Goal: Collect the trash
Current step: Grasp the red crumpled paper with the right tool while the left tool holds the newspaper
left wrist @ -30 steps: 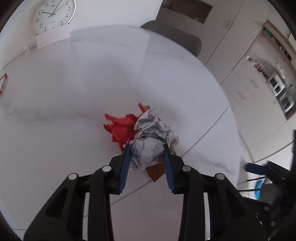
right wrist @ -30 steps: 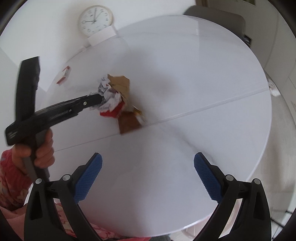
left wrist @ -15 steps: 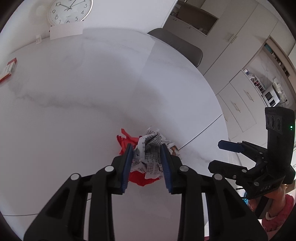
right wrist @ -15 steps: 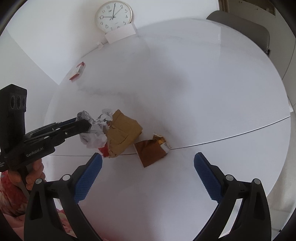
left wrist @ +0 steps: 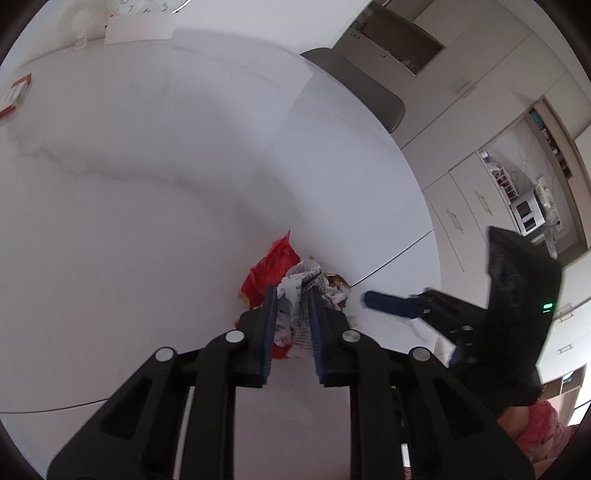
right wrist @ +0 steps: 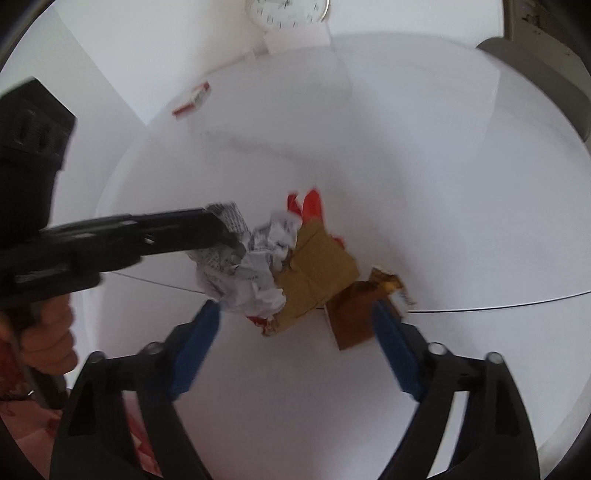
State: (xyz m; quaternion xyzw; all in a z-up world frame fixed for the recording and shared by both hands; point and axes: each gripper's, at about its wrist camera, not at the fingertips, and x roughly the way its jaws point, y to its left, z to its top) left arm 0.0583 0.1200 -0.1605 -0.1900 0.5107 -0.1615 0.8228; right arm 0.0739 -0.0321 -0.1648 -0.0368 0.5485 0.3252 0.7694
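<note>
My left gripper [left wrist: 291, 295] is shut on a crumpled newspaper ball [left wrist: 297, 295], also seen in the right wrist view [right wrist: 255, 273]. A red wrapper [left wrist: 269, 266] lies under and behind it. A brown cardboard piece [right wrist: 317, 273] rests against the ball. A dark brown wrapper [right wrist: 358, 310] lies to its right on the white round table [right wrist: 424, 177]. My right gripper [right wrist: 299, 310] is open, its blue pads close on either side of the pile. It shows at the right of the left wrist view [left wrist: 391, 304].
A red and white small box [right wrist: 192, 99] lies at the table's far left. A wall clock [right wrist: 288, 14] and a white card [right wrist: 295, 35] stand at the back. A grey chair [left wrist: 362, 88] is behind the table; cabinets [left wrist: 480, 184] are to the right.
My right gripper has moved in towards the pile, so its pads now flank it. My left gripper has kept hold of the newspaper ball and squeezed it narrower.
</note>
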